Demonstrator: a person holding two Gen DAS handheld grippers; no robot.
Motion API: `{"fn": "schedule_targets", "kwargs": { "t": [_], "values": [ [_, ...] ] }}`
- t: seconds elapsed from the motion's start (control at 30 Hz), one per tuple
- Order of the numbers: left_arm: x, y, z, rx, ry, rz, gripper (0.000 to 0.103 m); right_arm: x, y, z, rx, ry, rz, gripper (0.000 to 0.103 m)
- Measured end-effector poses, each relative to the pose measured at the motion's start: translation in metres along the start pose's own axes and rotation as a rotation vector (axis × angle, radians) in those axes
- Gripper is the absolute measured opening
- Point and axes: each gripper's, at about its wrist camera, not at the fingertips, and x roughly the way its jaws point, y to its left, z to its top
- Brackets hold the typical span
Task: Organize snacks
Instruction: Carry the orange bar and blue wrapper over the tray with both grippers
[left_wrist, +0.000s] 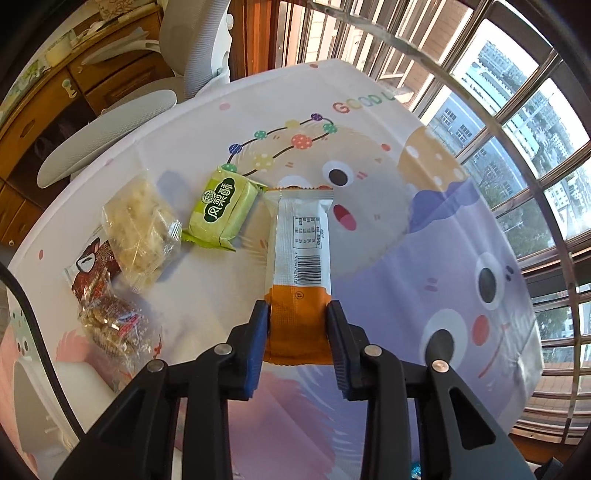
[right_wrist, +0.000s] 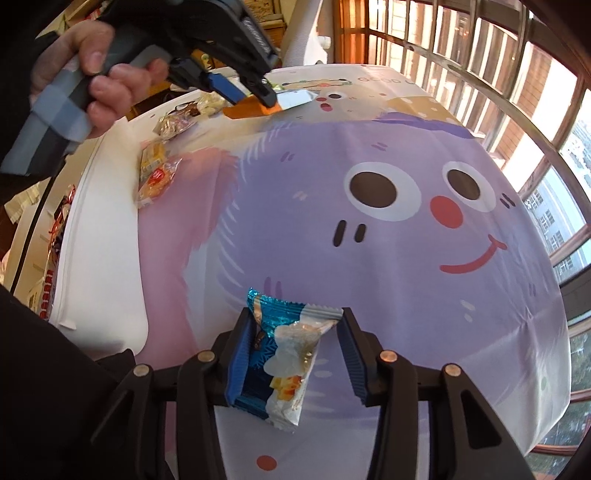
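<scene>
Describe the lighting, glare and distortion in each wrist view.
Left wrist view: daylight through the barred window, overexposed at the panes; the orange-and-white bar stays sharp; fisheye bends the table edge. Right wrist view: sun glare whitens that bar's wrapper; the blue packet is readable; the left hand looms large.

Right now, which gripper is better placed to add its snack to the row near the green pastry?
Left. The left gripper holds the orange-and-white bar right beside the green pastry pack; the right gripper, with its blue packet, is much farther away.
</scene>
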Motion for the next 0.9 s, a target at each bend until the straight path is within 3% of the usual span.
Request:
{"fn": "schedule_targets", "kwargs": {
  "t": [0.57,0.9],
  "values": [
    [-0.102,-0.002,-0.050,-0.019,-0.109,-0.028,0.030,-0.042,0.010,0.006,0.001,-0.092,-0.009,0.044],
    [-0.188,0.026,-0.110,-0.089,-0.205,-0.037,0.030,-0.090,0.043,0.002,-0.047,-0.186,-0.026,0.044]
  ]
}}
